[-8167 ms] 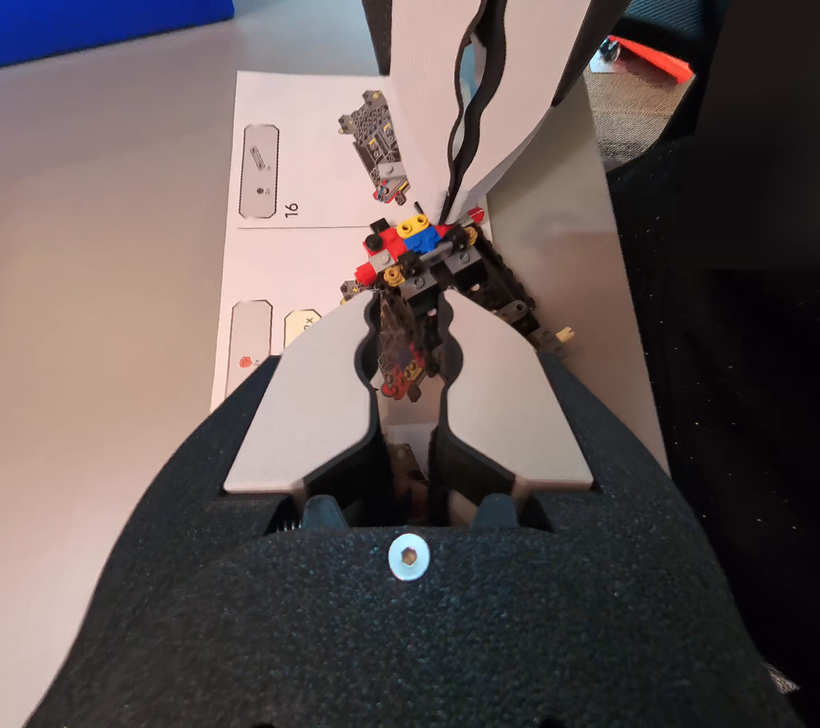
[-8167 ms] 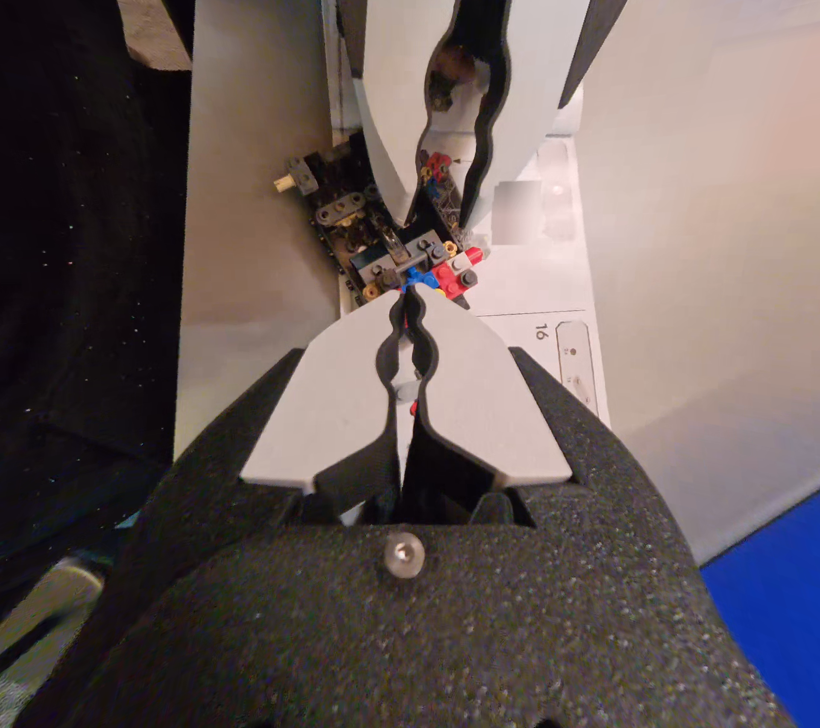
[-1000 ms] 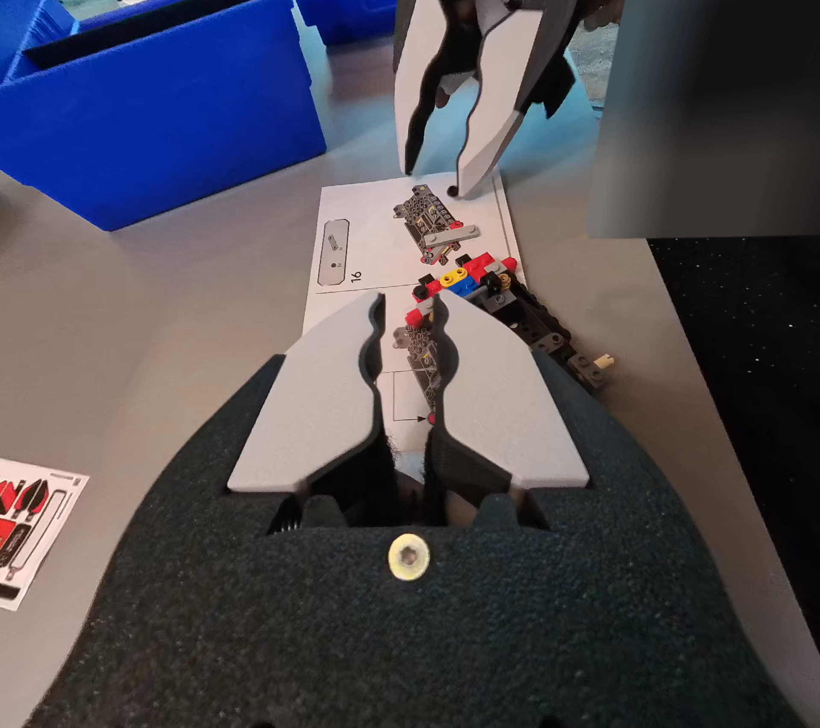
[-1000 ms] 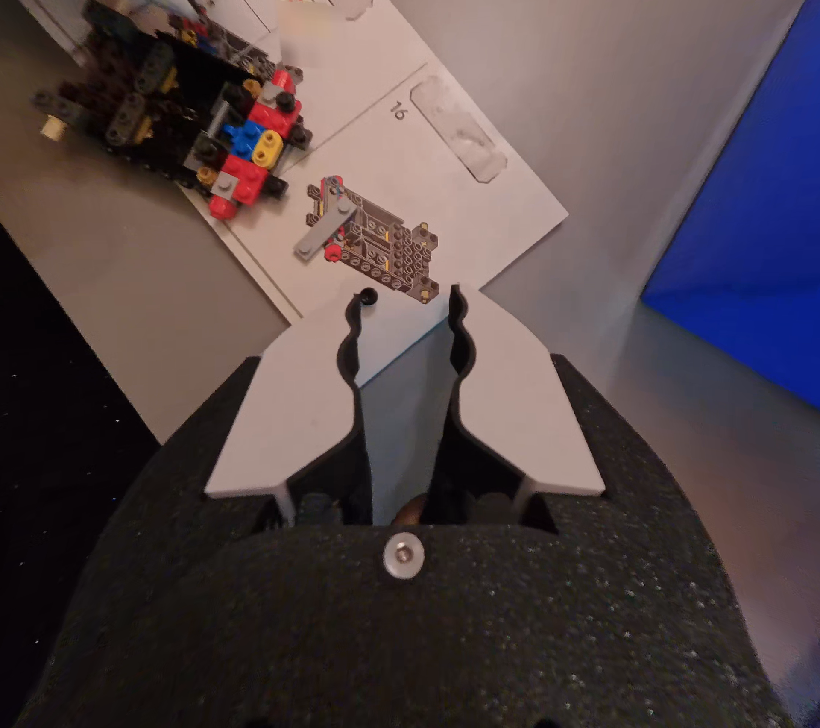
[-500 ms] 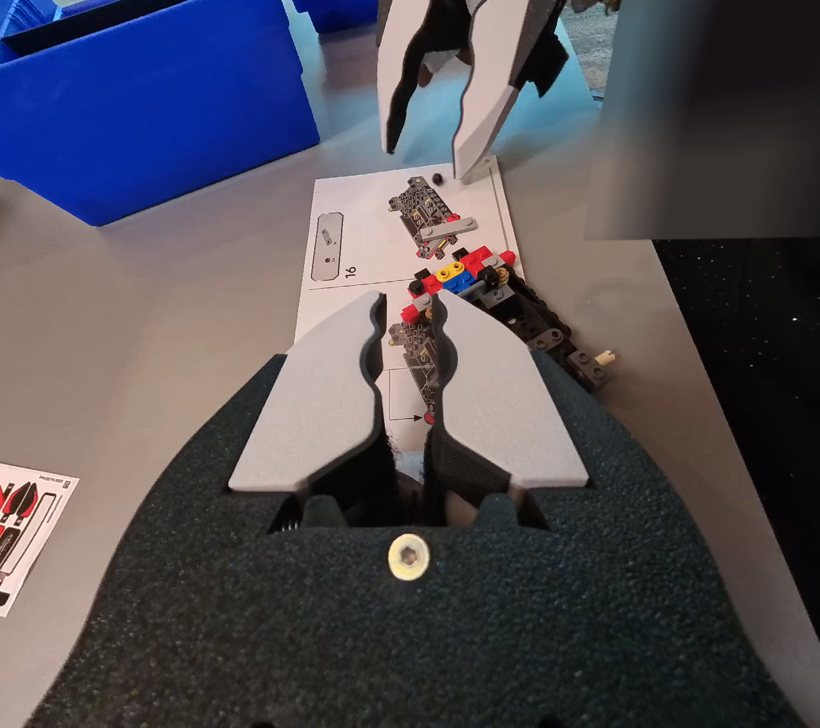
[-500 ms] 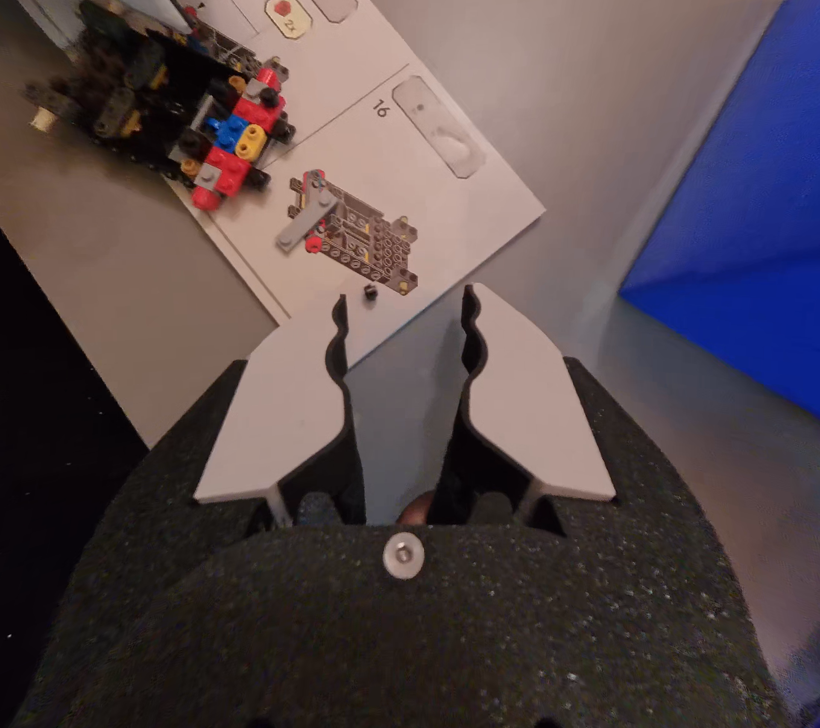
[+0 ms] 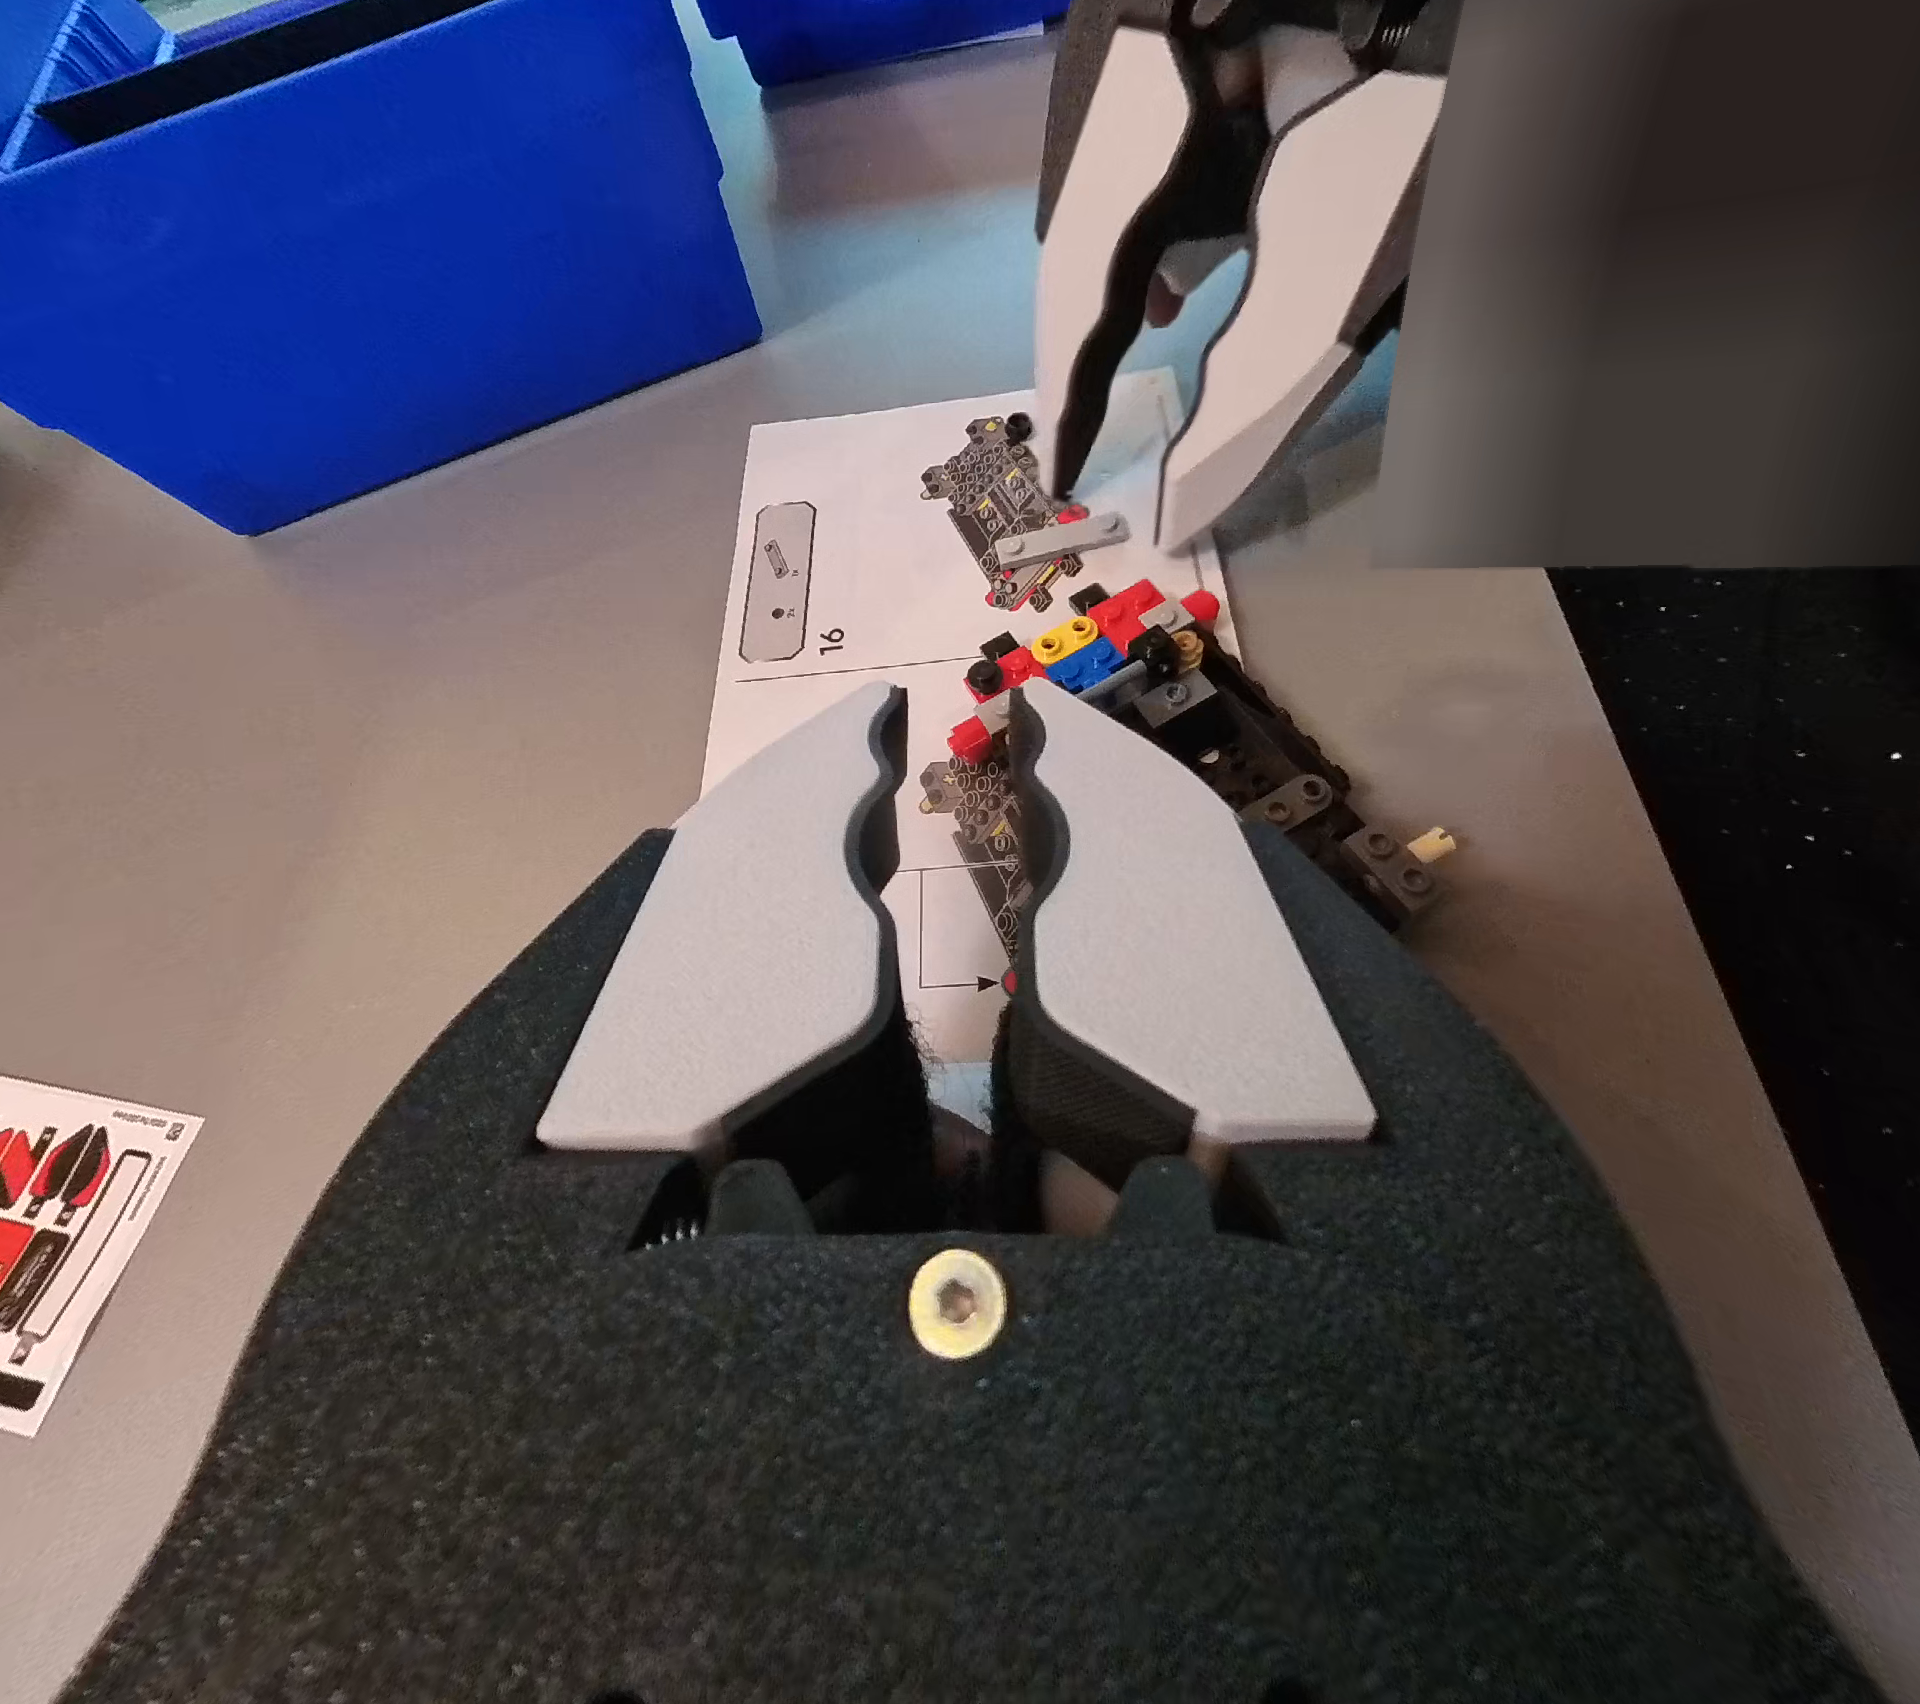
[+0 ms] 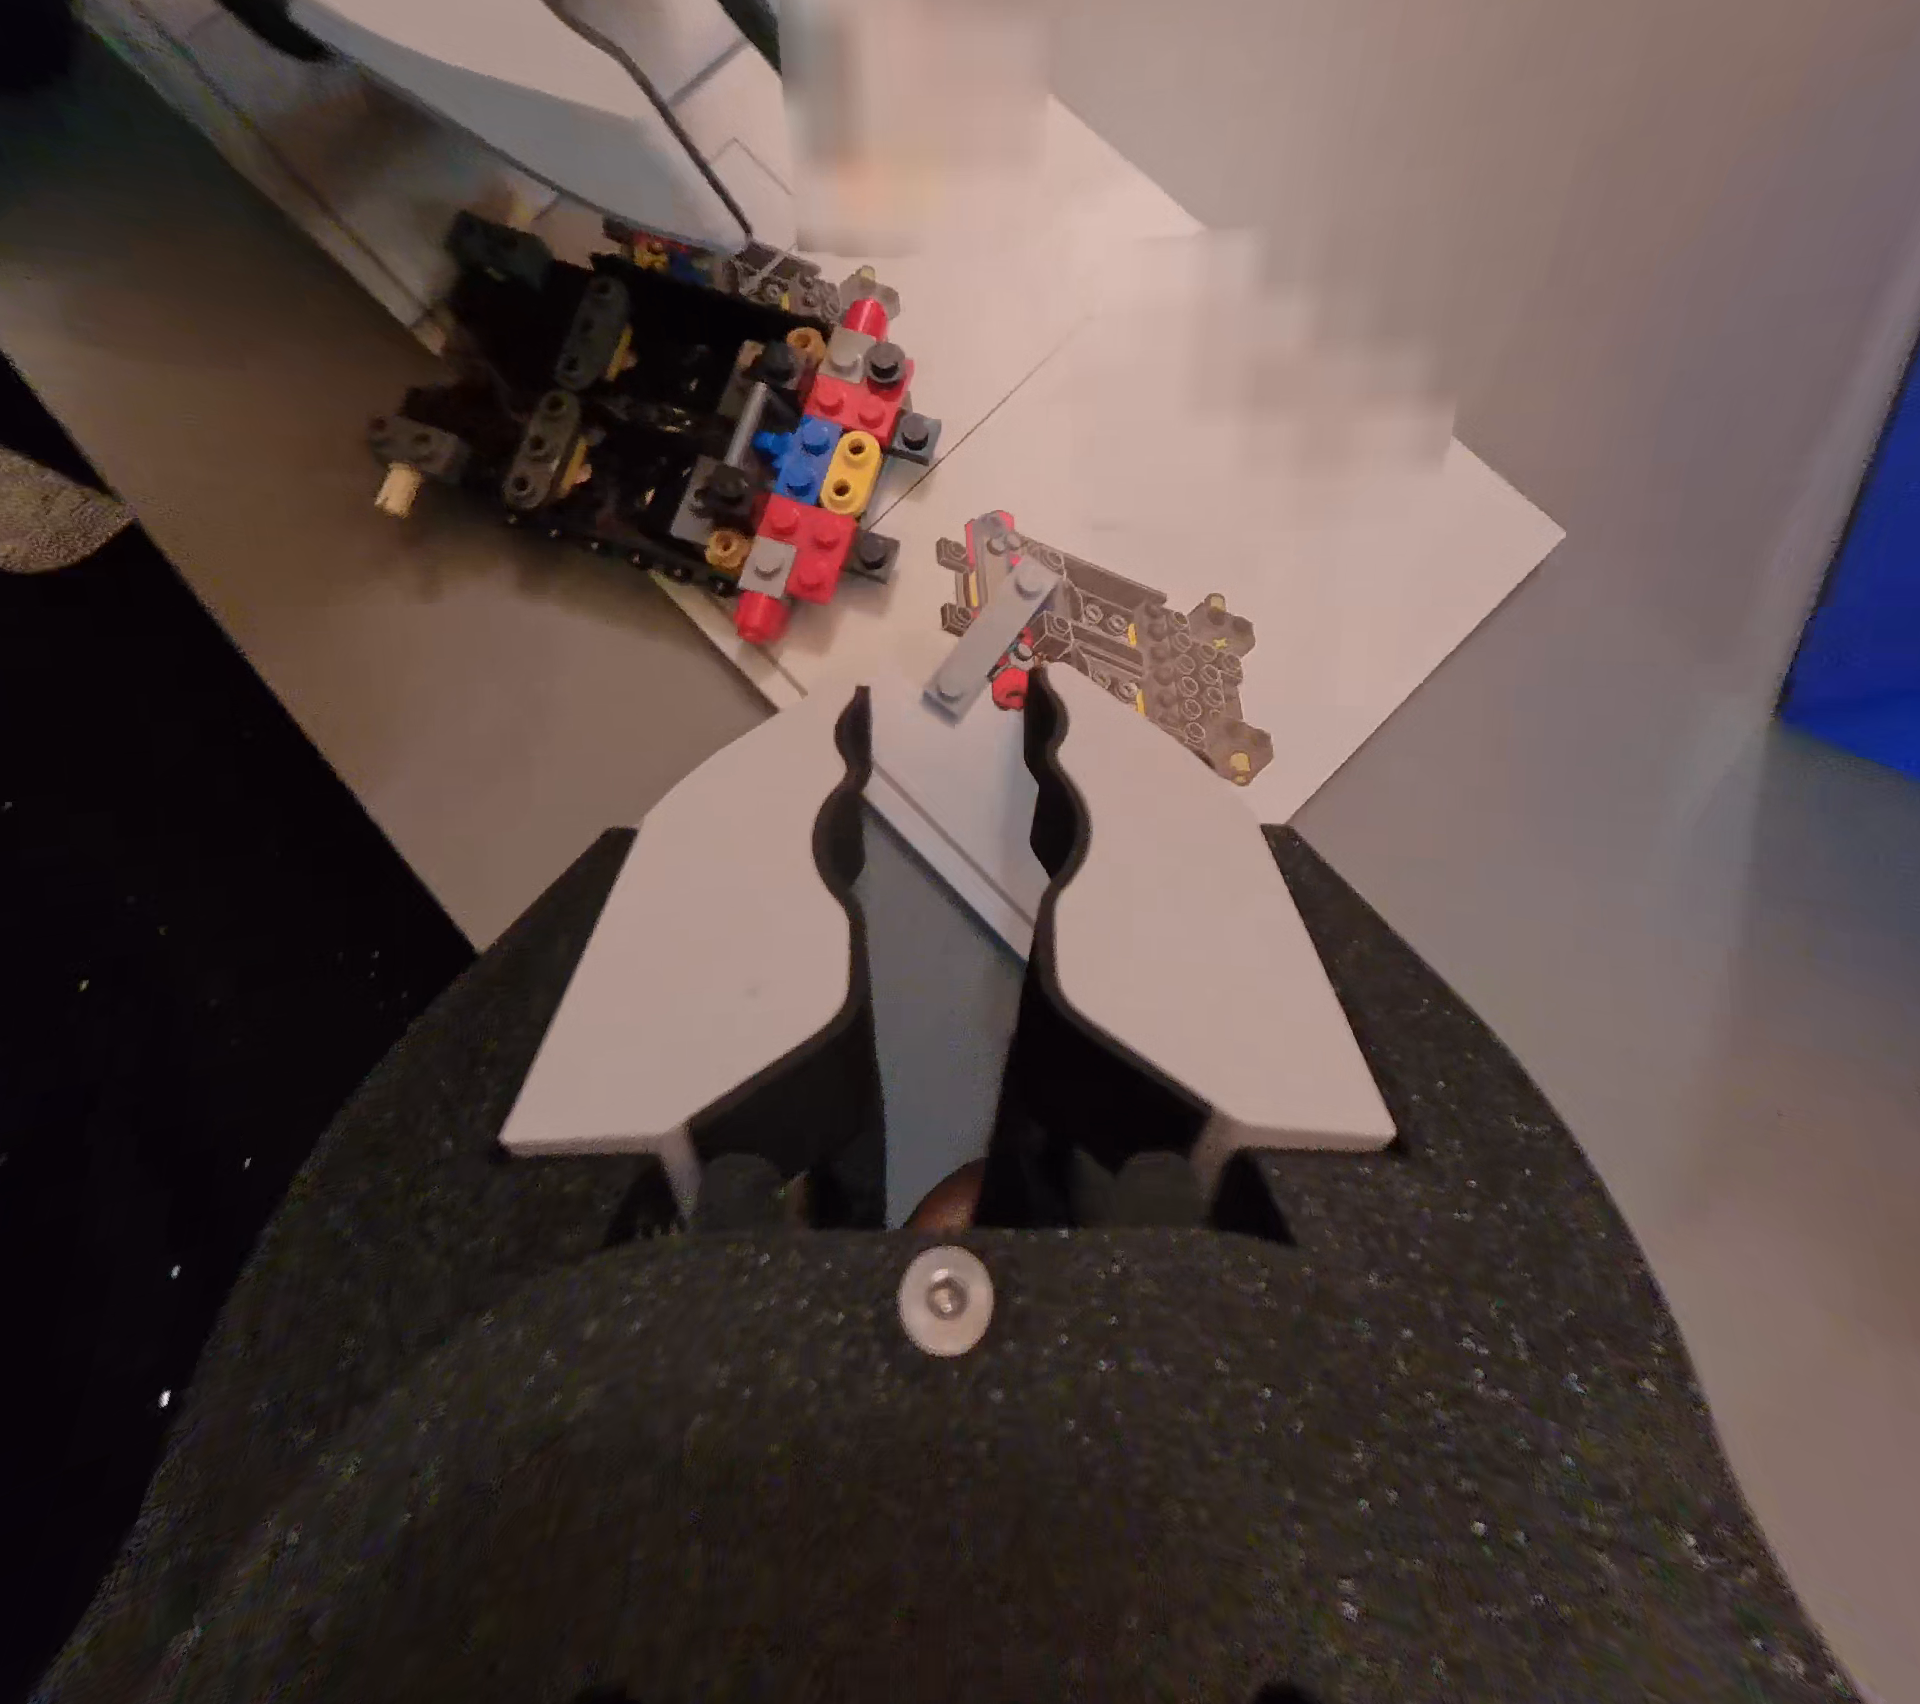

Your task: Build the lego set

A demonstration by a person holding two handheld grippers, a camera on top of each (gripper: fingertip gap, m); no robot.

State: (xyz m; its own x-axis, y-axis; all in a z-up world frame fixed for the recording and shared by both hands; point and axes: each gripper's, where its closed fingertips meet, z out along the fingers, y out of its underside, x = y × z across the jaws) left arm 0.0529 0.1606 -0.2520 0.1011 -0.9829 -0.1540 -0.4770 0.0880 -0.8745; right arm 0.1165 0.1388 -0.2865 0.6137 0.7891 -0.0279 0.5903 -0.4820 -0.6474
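The lego model (image 7: 1164,698) lies on the grey table (image 7: 416,719), half over the near right edge of the instruction sheet (image 7: 862,491). A loose grey plate (image 8: 987,631) rests on the sheet just beyond the model. The right hand-held gripper (image 8: 945,698) hangs over that plate, fingers spread and empty. The left hand-held gripper (image 7: 956,698) hovers just short of the model, its fingers slightly parted, holding nothing. Blue bins (image 7: 364,200) stand behind the sheet.
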